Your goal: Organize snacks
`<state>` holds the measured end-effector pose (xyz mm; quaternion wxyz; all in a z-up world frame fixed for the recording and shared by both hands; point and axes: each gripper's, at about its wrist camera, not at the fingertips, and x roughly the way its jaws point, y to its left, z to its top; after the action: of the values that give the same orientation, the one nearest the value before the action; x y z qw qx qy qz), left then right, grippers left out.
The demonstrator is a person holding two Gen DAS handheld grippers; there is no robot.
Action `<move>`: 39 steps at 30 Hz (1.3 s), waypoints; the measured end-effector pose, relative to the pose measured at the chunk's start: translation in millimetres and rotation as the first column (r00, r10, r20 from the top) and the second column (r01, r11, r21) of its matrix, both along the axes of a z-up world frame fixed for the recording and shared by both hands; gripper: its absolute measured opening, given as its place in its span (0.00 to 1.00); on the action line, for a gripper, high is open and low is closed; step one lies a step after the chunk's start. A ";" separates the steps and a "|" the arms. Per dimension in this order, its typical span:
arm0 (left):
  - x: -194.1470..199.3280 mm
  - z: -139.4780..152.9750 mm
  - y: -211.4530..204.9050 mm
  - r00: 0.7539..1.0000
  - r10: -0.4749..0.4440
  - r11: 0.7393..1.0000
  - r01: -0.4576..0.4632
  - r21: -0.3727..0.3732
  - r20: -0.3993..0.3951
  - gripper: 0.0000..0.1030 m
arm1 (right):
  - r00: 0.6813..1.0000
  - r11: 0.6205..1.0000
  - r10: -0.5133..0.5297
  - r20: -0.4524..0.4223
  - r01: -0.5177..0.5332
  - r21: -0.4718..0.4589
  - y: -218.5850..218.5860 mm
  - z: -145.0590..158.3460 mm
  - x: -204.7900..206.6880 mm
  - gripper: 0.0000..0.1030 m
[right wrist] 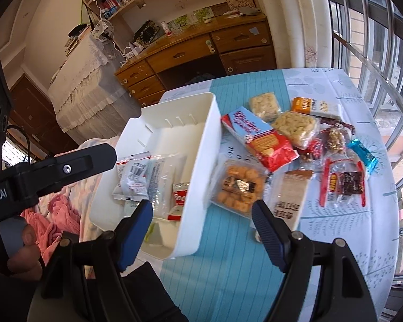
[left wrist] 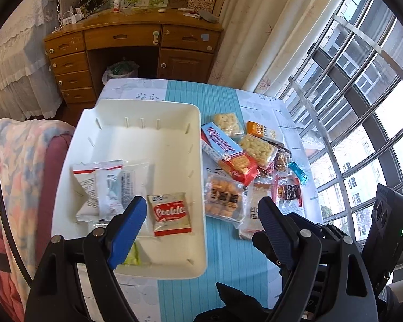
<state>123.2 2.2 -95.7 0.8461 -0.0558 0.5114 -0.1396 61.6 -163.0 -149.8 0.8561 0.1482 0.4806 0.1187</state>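
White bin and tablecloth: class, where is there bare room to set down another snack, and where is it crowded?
Free: the far half of the white bin, and the blue cloth strip nearest us. Crowded: the snack pile right of the bin.

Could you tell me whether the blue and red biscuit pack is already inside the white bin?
No, the biscuit pack lies on the tablecloth just outside the white bin, beside its right wall.
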 end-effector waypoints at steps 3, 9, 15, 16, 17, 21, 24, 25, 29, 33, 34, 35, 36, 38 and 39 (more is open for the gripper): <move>0.6 -4.1 -15.7 1.000 0.004 1.000 -0.004 -0.001 -0.016 0.82 | 1.000 1.000 -0.012 -0.009 0.012 -0.003 -18.2 -2.6 2.0 0.75; 5.8 -17.5 -44.7 0.997 0.024 1.000 -0.023 0.009 -0.073 0.82 | 0.998 0.999 -0.040 -0.042 0.040 0.001 -54.1 -12.1 7.5 0.75; 11.5 -39.5 -79.1 0.988 0.026 1.000 -0.024 0.018 -0.149 0.82 | 0.992 0.998 -0.057 -0.117 0.056 -0.011 -88.4 -29.9 12.1 0.75; 12.0 -43.1 -83.9 0.987 0.026 1.000 -0.023 0.019 -0.161 0.82 | 0.990 0.998 -0.060 -0.130 0.059 -0.010 -94.1 -33.1 12.7 0.75; 12.2 -47.0 -88.8 0.984 0.025 1.000 -0.022 0.019 -0.175 0.82 | 0.988 0.998 -0.063 -0.143 0.063 -0.009 -99.9 -36.3 13.6 0.75; 14.2 -64.9 -108.3 0.971 0.019 1.000 -0.013 0.025 -0.240 0.82 | 0.976 0.996 -0.090 -0.199 0.091 -0.008 -124.7 -50.6 19.1 0.75; 16.3 -80.3 -122.3 0.954 0.009 1.000 -0.002 0.026 -0.299 0.82 | 0.963 0.994 -0.112 -0.244 0.113 -0.010 -142.3 -61.7 24.4 0.75; 16.3 -85.4 -126.4 0.948 0.007 1.000 0.002 0.026 -0.317 0.83 | 0.958 0.992 -0.122 -0.261 0.123 -0.013 -148.6 -66.1 26.1 0.75; 17.0 -107.4 -140.0 0.921 0.006 0.999 0.009 0.037 -0.389 0.83 | 0.933 0.986 -0.159 -0.322 0.164 -0.012 -168.2 -83.1 33.6 0.75; 17.1 -132.2 -149.6 0.889 0.011 0.998 0.020 0.063 -0.457 0.83 | 0.912 0.981 -0.181 -0.369 0.192 -0.007 -180.8 -95.4 40.8 0.75; 16.9 -138.1 -151.0 0.882 0.014 0.997 0.021 0.070 -0.471 0.83 | 0.907 0.981 -0.184 -0.379 0.196 -0.009 -183.0 -99.0 42.4 0.75; 16.5 -144.5 -153.1 0.875 0.019 0.996 0.023 0.080 -0.484 0.83 | 0.902 0.980 -0.188 -0.389 0.199 -0.011 -184.8 -101.8 44.2 0.75; 16.2 -150.9 -154.9 0.868 0.023 0.996 0.026 0.091 -0.495 0.83 | 0.897 0.979 -0.191 -0.399 0.202 -0.012 -186.5 -105.5 46.2 0.75; 15.8 -161.4 -157.7 0.858 0.028 0.994 0.032 0.109 -0.513 0.83 | 0.891 0.978 -0.194 -0.410 0.207 -0.014 -189.9 -110.2 49.2 0.75; 15.6 -166.5 -158.7 0.853 0.031 0.993 0.035 0.116 -0.521 0.83 | 0.888 0.978 -0.197 -0.415 0.209 -0.018 -190.9 -112.3 50.6 0.75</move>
<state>138.8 -156.5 -262.2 0.6772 -0.0396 0.7294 -0.0886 112.2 -354.0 -262.1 0.7402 0.2311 0.6314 0.0011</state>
